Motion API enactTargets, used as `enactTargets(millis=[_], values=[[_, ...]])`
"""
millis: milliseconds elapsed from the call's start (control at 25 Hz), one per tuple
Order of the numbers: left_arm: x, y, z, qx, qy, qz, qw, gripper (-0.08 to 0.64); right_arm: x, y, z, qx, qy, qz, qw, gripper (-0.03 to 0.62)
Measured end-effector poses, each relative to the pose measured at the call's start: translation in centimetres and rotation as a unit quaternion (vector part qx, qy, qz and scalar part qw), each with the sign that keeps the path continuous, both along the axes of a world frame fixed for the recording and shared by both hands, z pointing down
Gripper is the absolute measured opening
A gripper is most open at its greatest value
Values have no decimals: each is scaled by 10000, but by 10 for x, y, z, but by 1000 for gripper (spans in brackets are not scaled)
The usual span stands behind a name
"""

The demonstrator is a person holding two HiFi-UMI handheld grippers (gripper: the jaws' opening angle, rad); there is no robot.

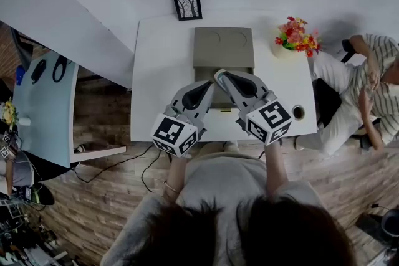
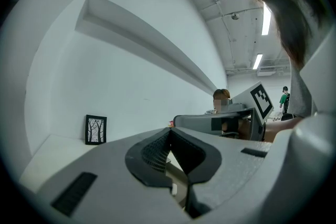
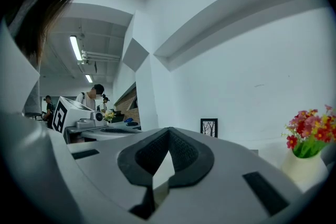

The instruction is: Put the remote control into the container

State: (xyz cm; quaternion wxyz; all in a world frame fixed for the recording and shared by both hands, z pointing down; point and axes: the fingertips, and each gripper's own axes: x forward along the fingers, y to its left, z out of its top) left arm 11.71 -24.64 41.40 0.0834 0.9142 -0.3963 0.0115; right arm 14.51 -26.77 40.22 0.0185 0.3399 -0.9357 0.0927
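A grey-olive container [image 1: 223, 47] lies in the middle of the white table [image 1: 156, 71], its flat top marked with two circles. My left gripper [image 1: 210, 85] and right gripper [image 1: 219, 74] hover side by side over the container's near end, tips almost touching each other. Both are shut with nothing between the jaws, as the left gripper [image 2: 169, 134] and right gripper [image 3: 169, 131] views confirm. No remote control shows in any view; the grippers hide the table and the container's near part beneath them.
A small framed picture [image 1: 187, 5] leans on the wall behind the table. A vase of flowers [image 1: 297, 36] stands at the back right, a round dark ring [image 1: 298, 112] near the front right corner. A person [image 1: 365, 87] sits just right of the table.
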Motion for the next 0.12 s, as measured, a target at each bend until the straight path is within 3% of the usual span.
enactTargets(millis=[120], values=[[4, -1, 0, 16, -26, 38, 10000, 3, 3, -1, 2, -12, 33, 9, 10000, -2]])
